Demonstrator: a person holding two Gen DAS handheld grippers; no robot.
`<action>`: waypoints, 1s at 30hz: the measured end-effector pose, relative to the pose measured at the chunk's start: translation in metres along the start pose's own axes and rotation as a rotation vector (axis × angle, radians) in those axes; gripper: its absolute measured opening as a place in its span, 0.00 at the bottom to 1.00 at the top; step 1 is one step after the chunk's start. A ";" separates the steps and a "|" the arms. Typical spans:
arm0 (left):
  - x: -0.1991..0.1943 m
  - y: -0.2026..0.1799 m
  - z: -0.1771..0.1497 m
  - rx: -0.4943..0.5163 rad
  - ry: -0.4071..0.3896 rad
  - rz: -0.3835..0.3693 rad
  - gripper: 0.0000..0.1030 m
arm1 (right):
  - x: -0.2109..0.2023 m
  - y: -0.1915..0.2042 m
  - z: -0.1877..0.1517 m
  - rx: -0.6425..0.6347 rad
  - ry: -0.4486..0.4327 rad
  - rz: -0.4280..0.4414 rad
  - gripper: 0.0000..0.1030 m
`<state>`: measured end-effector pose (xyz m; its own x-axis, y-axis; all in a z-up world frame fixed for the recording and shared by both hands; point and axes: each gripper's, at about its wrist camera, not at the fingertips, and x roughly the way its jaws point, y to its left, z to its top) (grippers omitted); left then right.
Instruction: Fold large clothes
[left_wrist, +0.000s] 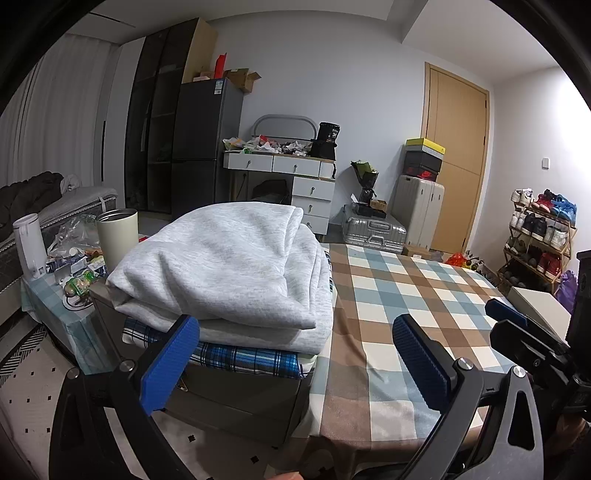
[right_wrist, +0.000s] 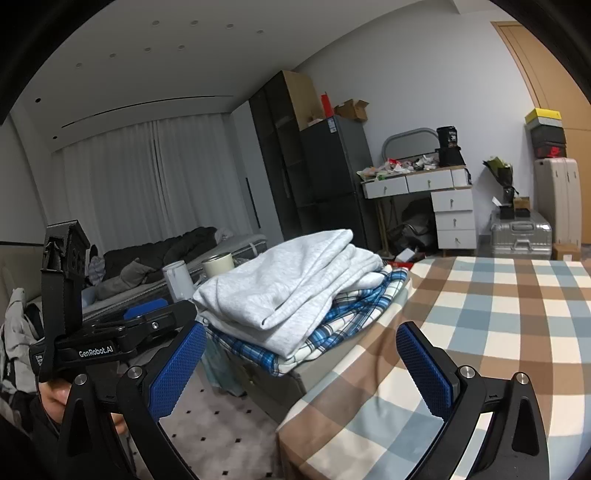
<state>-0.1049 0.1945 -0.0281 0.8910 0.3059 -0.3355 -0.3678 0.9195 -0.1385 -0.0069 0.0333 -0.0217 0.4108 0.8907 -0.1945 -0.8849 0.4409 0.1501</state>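
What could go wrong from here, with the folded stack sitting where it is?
1. The grey sweatshirt and blue plaid garment are stacked on a grey box, overhanging its edge; a nudge might slide them to the floor.
2. The cream tumbler and white bottle stand close behind the stack; a wide sweep could tip them.
3. The left gripper and right gripper are open and empty near each other; they may collide.
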 end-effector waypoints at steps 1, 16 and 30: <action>0.000 0.000 0.000 0.001 -0.001 0.001 0.99 | 0.000 0.000 0.000 -0.001 -0.001 0.000 1.00; 0.000 0.000 0.000 0.011 0.000 0.006 0.99 | -0.001 0.000 -0.001 -0.001 0.000 0.000 1.00; 0.002 0.002 0.000 0.022 0.000 0.013 0.99 | -0.001 0.002 -0.003 -0.003 0.001 0.006 1.00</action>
<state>-0.1035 0.1973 -0.0287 0.8862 0.3177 -0.3372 -0.3734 0.9207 -0.1138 -0.0100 0.0327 -0.0236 0.4054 0.8932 -0.1944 -0.8881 0.4353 0.1478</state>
